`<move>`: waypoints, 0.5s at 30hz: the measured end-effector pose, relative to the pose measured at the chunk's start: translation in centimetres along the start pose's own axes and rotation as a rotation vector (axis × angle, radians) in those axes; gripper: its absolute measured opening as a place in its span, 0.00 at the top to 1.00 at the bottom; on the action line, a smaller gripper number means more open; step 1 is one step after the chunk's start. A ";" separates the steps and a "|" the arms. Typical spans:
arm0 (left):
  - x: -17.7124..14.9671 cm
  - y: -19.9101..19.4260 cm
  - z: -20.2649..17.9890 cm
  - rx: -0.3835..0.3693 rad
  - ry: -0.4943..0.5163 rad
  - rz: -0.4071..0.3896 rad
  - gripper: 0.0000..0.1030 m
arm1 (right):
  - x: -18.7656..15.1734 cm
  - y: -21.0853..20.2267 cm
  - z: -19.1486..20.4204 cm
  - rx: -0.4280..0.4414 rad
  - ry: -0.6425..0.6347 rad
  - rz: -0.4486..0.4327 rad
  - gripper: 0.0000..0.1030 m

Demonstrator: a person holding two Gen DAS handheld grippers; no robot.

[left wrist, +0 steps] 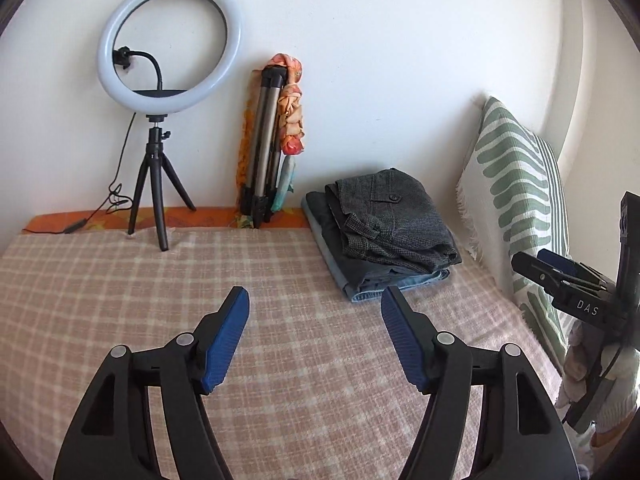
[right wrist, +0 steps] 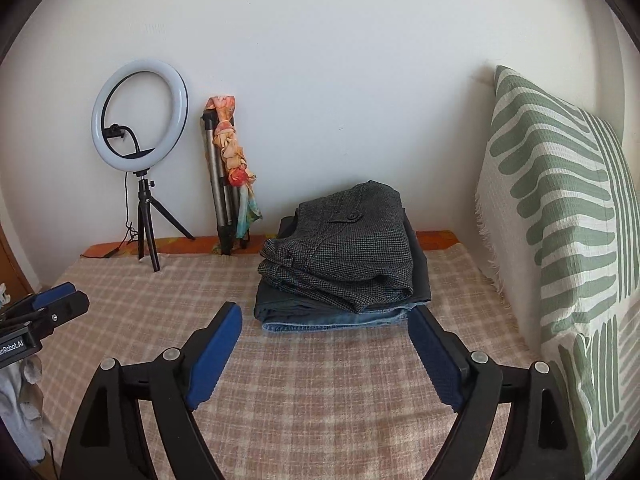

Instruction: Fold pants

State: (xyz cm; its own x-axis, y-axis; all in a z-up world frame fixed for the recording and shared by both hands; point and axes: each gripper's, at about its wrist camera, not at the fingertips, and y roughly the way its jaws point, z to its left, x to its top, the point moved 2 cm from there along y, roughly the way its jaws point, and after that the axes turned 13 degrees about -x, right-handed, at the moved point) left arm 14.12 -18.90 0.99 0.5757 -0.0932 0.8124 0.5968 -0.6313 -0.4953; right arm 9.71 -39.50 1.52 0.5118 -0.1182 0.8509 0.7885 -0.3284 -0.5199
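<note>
A stack of folded pants [left wrist: 384, 232] lies on the checked blanket [left wrist: 160, 288] near the far right of the bed. Grey tweed pants [right wrist: 344, 252] are on top, dark pants and blue jeans [right wrist: 332, 322] beneath. My left gripper [left wrist: 314, 304] is open and empty, hovering over the blanket in front and left of the stack. My right gripper [right wrist: 324, 324] is open and empty, just in front of the stack's near edge. The right gripper also shows at the right edge of the left wrist view [left wrist: 560, 272]; the left gripper shows at the left edge of the right wrist view [right wrist: 48, 300].
A ring light on a small tripod [left wrist: 160, 120] stands at the back left with its cable. A folded tripod wrapped in an orange scarf [left wrist: 272, 140] leans on the wall. A green-striped pillow [right wrist: 560, 220] stands along the right side.
</note>
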 end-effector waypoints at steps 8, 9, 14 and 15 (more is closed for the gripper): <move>-2.4 -2.9 -1.4 0.019 0.083 0.000 0.24 | -2.4 -3.3 1.2 -0.034 0.001 -0.049 0.02; -2.6 -3.1 -1.6 0.026 0.090 -0.003 0.23 | -2.8 -3.5 1.3 -0.030 0.008 -0.050 0.01; -3.8 -3.4 -2.1 0.043 0.104 0.006 0.22 | -4.2 -3.5 1.7 -0.026 0.038 -0.046 0.00; -4.1 -3.3 -2.1 0.051 0.104 0.011 0.22 | -4.4 -3.4 1.8 -0.026 0.041 -0.042 0.00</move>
State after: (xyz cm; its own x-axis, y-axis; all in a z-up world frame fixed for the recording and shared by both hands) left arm 8.64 -18.02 -0.04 0.5227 -0.1811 0.8331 0.6200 -0.5900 -0.5172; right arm 5.41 -36.18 -0.62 0.4635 -0.1424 0.8746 0.7995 -0.3584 -0.4820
